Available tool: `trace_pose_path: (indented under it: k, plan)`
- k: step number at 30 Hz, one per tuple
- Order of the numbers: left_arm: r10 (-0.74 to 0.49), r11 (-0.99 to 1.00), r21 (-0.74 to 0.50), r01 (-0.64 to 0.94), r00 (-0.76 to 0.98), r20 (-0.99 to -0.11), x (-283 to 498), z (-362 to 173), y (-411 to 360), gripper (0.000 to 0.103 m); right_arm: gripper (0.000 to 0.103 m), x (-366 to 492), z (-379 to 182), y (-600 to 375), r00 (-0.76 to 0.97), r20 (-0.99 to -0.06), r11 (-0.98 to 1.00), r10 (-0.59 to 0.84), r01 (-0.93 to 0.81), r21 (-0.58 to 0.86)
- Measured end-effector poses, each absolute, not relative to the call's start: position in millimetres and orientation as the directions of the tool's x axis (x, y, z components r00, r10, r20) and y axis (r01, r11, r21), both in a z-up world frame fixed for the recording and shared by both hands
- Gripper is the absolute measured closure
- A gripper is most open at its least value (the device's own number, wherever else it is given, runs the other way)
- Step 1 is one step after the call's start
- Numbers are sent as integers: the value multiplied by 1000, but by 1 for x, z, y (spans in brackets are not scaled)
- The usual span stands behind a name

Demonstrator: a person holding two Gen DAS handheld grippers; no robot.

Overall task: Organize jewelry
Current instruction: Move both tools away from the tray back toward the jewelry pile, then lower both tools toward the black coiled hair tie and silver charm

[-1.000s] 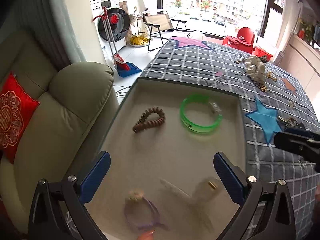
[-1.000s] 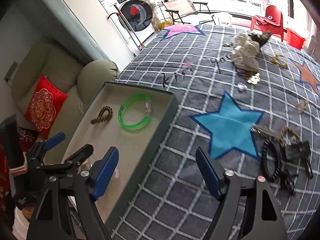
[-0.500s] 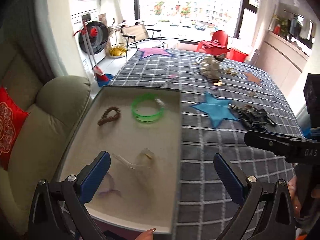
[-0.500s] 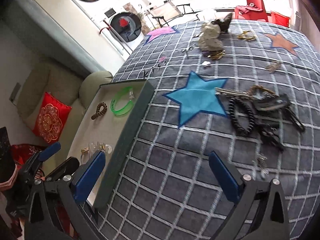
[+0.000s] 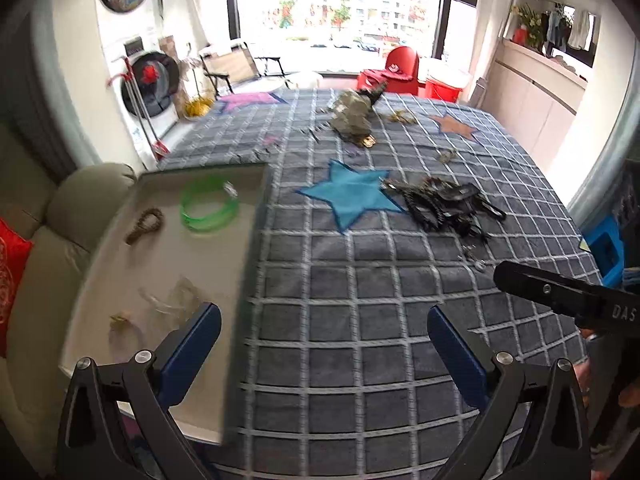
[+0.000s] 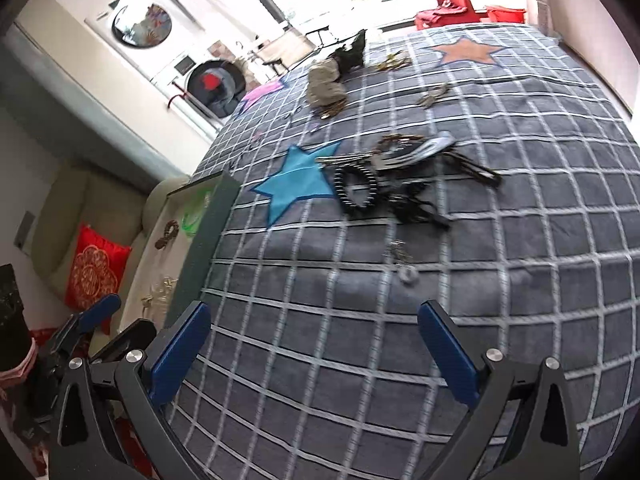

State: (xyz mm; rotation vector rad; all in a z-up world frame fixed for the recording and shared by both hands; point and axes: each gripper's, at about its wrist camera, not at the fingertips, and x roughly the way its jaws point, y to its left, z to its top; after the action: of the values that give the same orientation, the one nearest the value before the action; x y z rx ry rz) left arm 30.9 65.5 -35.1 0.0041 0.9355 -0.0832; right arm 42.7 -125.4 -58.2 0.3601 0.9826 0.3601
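Note:
A beige tray (image 5: 132, 264) at the table's left edge holds a green bangle (image 5: 209, 208), a brown bead bracelet (image 5: 146, 222) and small clear and gold pieces (image 5: 168, 300). A pile of dark jewelry (image 5: 444, 202) lies right of the blue star (image 5: 352, 196); it shows in the right wrist view (image 6: 384, 188) too, with a small silver piece (image 6: 406, 268) nearer. My left gripper (image 5: 324, 344) is open and empty above the tray's right rim. My right gripper (image 6: 314, 344) is open and empty over the cloth, short of the pile.
A grey checked cloth (image 5: 360, 300) covers the table. A crumpled beige bundle (image 5: 352, 116) and scattered gold pieces (image 5: 400, 118) lie at the far end. A beige sofa (image 5: 36, 240) with a red cushion (image 6: 94, 276) stands left of the tray.
Both grippers have pulled back from the tray and swung right over the cloth. The right gripper now faces the dark pile. Both stayed open and empty.

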Motion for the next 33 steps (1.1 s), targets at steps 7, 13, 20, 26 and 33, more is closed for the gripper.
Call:
trace_pose_path:
  k: [7, 13, 20, 26, 33]
  plan:
    - [-114, 993, -74, 94, 538, -835, 41, -56, 44, 0, 0, 33, -64, -157, 487, -777, 909, 399, -100, 404]
    - [-89, 996, -63, 67, 527, -845, 60, -66, 33, 0, 0, 34, -72, -196, 493, -823, 948, 282, -11, 318]
    - [-77, 997, -60, 49, 519, -851, 87, -71, 20, 0, 0, 43, -71, -218, 506, -839, 970, 198, 19, 241]
    - [-50, 999, -39, 32, 517, -854, 110, -78, 15, 0, 0, 56, -71, -220, 512, -844, 981, 162, 6, 193]
    - [-47, 999, -44, 18, 497, -866, 138, -91, 10, 2, 0, 80, -76, -219, 512, -849, 989, 134, -13, 149]
